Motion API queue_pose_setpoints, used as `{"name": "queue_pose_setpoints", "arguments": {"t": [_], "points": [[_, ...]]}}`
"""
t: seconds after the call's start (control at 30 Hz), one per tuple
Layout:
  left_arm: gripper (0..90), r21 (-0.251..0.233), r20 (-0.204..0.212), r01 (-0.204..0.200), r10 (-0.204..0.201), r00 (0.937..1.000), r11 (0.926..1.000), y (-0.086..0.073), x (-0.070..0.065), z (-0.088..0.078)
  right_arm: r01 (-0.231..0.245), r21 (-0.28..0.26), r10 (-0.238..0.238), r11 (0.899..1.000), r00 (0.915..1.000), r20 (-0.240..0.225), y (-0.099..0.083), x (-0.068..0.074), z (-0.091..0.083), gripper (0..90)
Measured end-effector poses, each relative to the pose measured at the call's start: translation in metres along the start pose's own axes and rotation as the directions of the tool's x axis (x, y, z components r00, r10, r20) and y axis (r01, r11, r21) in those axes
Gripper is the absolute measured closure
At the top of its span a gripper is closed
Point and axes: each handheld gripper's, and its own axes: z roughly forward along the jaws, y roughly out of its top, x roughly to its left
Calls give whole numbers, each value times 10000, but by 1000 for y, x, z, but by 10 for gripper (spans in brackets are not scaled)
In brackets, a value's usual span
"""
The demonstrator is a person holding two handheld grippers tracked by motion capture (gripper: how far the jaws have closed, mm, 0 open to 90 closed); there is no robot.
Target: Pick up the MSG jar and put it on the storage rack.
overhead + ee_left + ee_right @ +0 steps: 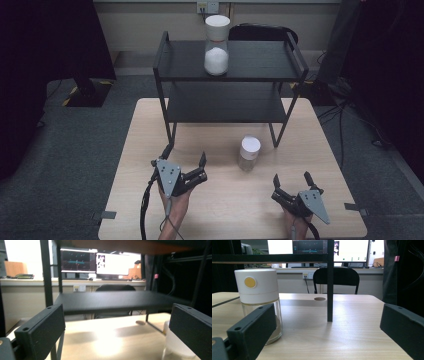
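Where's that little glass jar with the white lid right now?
In the high view the small glass jar stands upright on the wooden table, just in front of the black shelf rack's right front leg, between the two claws, nearer the right claw.

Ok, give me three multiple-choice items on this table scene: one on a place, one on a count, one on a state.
1. Where does the small jar stand?
A. on the table, before the shelf rack
B. on the top shelf
C. in the left claw

2. How many white-lidded jars are there?
A. one
B. two
C. three

3. How are the left claw and right claw?
A. both shut
B. one shut on a jar
C. both open, holding nothing

Answers: 1 A, the high view shows it on the wood near the rack's front leg. 2 B, it plus the tall jar on the top shelf. 3 C, the jaws stand spread on bare table.
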Motion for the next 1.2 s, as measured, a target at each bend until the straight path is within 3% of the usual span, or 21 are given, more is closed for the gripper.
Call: {"name": "queue_pose_setpoints", "arguments": {"t": [0.17, 0.33, 0.4, 0.47, 0.57, 0.97, 1.1, 1.2], "points": [[0, 359, -306, 15, -4, 9995, 9994, -30, -3, -4, -2, 2, 2, 10000, 10000, 2, 0, 0, 0, 0], [0, 345, -408, 128, -114, 9991, 9993, -48, -1, -12, 1, 5, -1, 10000, 10000, 5, 0, 0, 0, 0], [0, 362, -743, 41, -14, 9972, 9993, -53, -4, -16, 1, 2, -1, 10000, 10000, 8, 0, 0, 0, 0], [0, 163, -808, 249, -235, 9965, 9996, -61, -5, -20, -3, 1, 3, 10000, 10000, 8, 0, 0, 0, 0], [0, 312, -878, -118, 145, 9960, 9994, -64, -5, -20, 0, 0, 0, 10000, 10000, 6, 0, 0, 0, 0], [0, 626, -1032, 215, -150, 9945, 9978, -70, 3, -13, 1, 1, -1, 10000, 10000, 6, 0, 0, 0, 0], [0, 826, -1250, -147, 250, 9918, 9965, -78, 1, -10, -2, 0, 2, 10000, 10000, 5, 0, 0, 0, 0], [0, 718, -1248, -167, 256, 9918, 9973, -80, 1, -12, 13, -4, -13, 10000, 10000, 4, 0, 0, 0, 0]]}}
